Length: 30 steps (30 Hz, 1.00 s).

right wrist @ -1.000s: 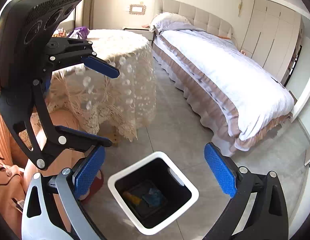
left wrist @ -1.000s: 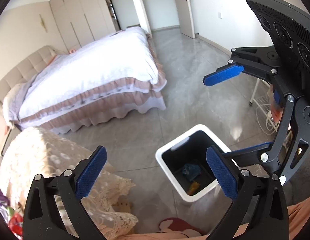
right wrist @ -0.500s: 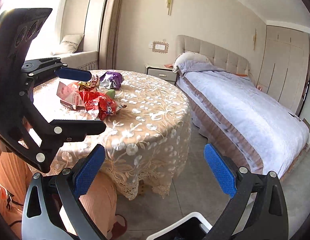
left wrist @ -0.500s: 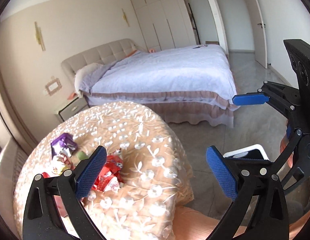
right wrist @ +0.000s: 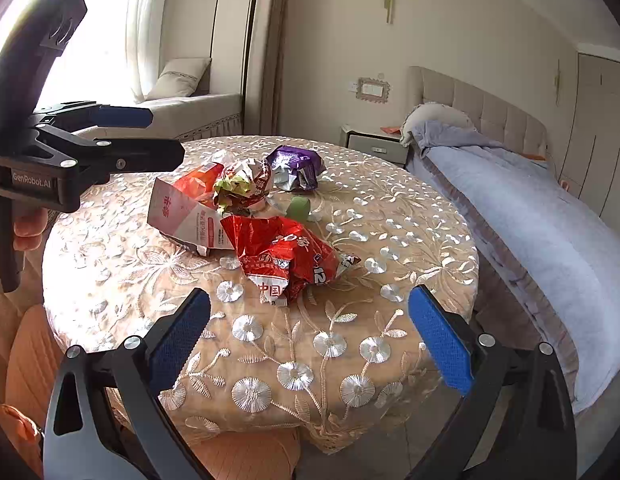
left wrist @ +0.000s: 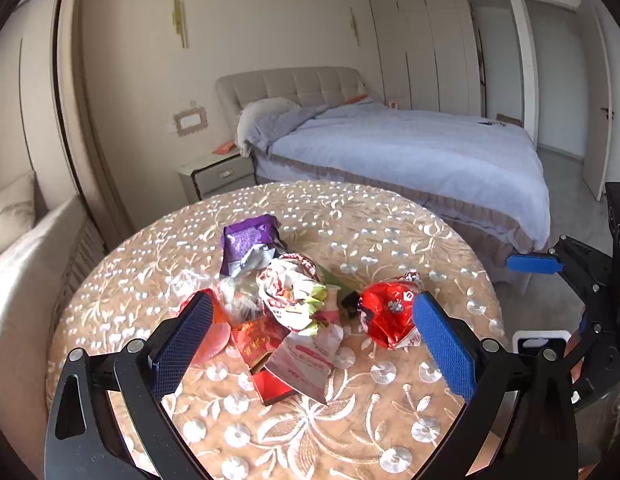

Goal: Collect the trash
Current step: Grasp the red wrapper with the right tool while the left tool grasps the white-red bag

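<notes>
Jaws spread wide on both grippers: the left gripper [left wrist: 310, 344] hovers over the trash pile [left wrist: 285, 300], the right gripper [right wrist: 310, 336] just short of the red wrapper [right wrist: 285, 256] on the worktop [right wrist: 390, 240].

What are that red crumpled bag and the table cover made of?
The red crumpled bag looks like thin glossy plastic film: sharp creases and bright glints. The table cover seems woven cloth with shiny embroidered flowers and a lacy hem, though the fibre can't be told.
</notes>
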{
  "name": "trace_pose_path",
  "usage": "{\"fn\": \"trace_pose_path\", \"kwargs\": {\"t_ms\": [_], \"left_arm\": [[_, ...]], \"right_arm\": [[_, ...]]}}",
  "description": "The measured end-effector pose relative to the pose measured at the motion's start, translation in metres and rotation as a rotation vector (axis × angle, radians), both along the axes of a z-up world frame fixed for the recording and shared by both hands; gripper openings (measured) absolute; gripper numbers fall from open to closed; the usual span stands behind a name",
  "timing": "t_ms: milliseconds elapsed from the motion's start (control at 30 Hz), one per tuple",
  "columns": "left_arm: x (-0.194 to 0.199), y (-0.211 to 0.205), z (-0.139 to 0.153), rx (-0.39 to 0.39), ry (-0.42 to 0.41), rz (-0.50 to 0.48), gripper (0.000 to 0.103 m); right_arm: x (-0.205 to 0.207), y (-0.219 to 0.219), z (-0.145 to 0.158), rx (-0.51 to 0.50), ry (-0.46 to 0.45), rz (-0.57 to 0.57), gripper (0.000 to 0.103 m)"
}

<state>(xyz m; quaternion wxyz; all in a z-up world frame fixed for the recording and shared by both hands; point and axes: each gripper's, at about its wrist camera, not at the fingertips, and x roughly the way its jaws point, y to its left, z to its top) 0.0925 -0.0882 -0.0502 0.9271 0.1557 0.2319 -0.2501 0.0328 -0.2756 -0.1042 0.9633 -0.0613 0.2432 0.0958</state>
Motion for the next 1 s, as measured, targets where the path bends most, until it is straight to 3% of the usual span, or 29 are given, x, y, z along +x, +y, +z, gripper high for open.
{"fn": "trace_pose_path", "kwargs": {"t_ms": [100,367,533,600,633,733,800,1000], "left_arm": [[0.023,-0.006,-0.003,0.054,0.006,-0.039,0.098],[0.077,-0.018,-0.031,0.11,0.143,-0.148,0.098],[0.09,-0.024,-0.04,0.098,0.216,-0.205,0.097],[0.092,-0.025,-0.043,0.088,0.251,-0.23,0.09],[0.092,-0.026,-0.044,0.088,0.263,-0.235,0.072],[0.093,-0.024,-0.049,0.096,0.258,-0.199,0.058],[0.091,-0.019,-0.048,0.063,0.273,-0.201,0.057],[0.074,-0.021,-0.039,0.084,0.203,-0.163,0.055]], "right_arm": [[0.018,0.005,-0.005,0.003,0.034,0.014,0.099],[0.072,0.01,-0.017,0.036,0.152,0.036,0.099],[0.095,0.012,-0.023,0.058,0.228,0.069,0.099],[0.099,0.013,-0.025,0.074,0.24,0.073,0.093],[0.099,0.014,-0.026,0.072,0.238,0.071,0.091],[0.095,0.014,-0.026,0.065,0.22,0.065,0.08],[0.091,0.01,-0.025,0.082,0.219,0.057,0.074],[0.079,-0.003,-0.016,0.142,0.179,0.016,0.068]]}}
